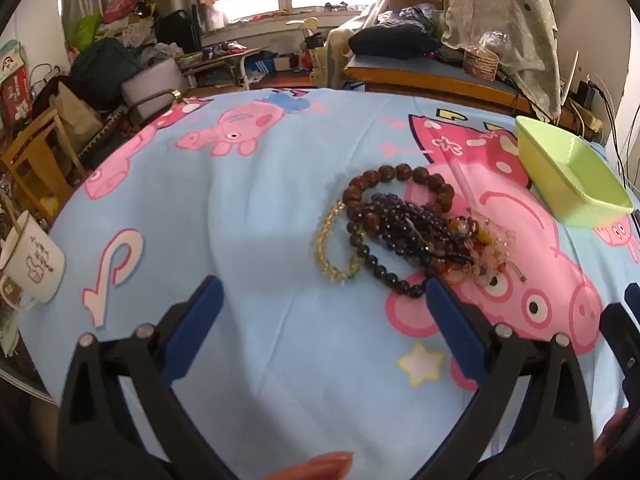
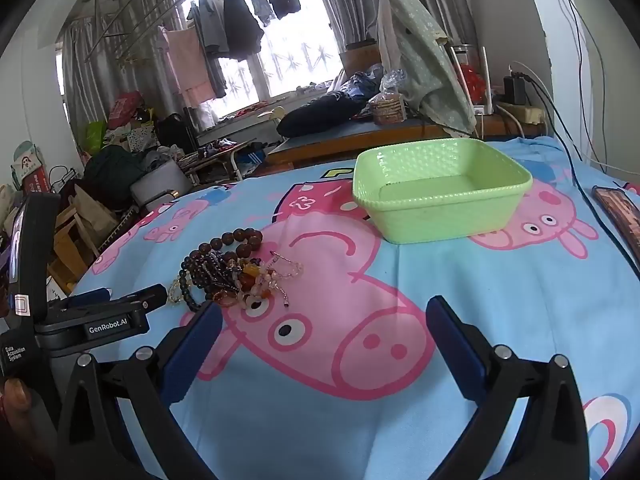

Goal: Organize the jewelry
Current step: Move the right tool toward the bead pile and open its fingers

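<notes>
Just ahead of the left gripper (image 1: 322, 296), off its right fingertip, the tangled heap of bead bracelets (image 1: 404, 224) lies on the cartoon-pig sheet (image 1: 248, 208). Jaws spread wide, nothing between them! The right gripper (image 2: 324, 322) gapes wide too, empty; the green basket (image 2: 440, 188) sits well beyond it. Alongside, the left tool's body reads "GenRobot.AI" and, I think, "Data Acquisition System".

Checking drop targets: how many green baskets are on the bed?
1. The green basket sits on the cartoon sheet, apart from the bead pile and nothing in it; none other shows.
</notes>
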Motion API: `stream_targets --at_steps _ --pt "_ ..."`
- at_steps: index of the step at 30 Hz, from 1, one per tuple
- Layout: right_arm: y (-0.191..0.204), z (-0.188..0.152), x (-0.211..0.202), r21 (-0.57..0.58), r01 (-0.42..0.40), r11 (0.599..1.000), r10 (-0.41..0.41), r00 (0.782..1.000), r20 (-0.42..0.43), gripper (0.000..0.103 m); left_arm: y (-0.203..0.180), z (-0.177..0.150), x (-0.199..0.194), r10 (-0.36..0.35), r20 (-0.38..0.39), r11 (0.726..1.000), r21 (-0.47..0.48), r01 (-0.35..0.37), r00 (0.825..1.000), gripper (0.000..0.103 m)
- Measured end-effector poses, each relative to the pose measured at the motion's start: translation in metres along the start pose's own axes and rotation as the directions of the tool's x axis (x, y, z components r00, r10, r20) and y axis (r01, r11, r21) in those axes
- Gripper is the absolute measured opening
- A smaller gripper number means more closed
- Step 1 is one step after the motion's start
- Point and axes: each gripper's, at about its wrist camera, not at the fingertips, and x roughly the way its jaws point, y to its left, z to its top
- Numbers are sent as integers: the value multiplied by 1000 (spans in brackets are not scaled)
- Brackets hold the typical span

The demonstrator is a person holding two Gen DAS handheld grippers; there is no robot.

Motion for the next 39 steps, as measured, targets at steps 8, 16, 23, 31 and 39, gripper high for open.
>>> stream_targets --at_steps 8,16,23,31,39 --pt "0 0 1 -2 1 1000 -1 1000 -3 76 1 1 2 10 -29 1000 -20 -11 1000 97" --pt "5 -3 -4 -31 -6 999 6 1000 21 76 4 -7 -1 -14 -16 999 -46 13 1000 97" --pt "22 1 -14 -98 -2 995 9 997 71 76 12 -15 -3 -92 -74 994 -70 87 993 97" --pt "31 1 -14 -140 -19 990 29 997 68 76 18 -16 -15 -53 -15 995 -91 51 998 97" --pt "34 2 -16 -151 -19 988 31 996 79 76 39 -19 -43 -45 92 982 -178 61 995 97"
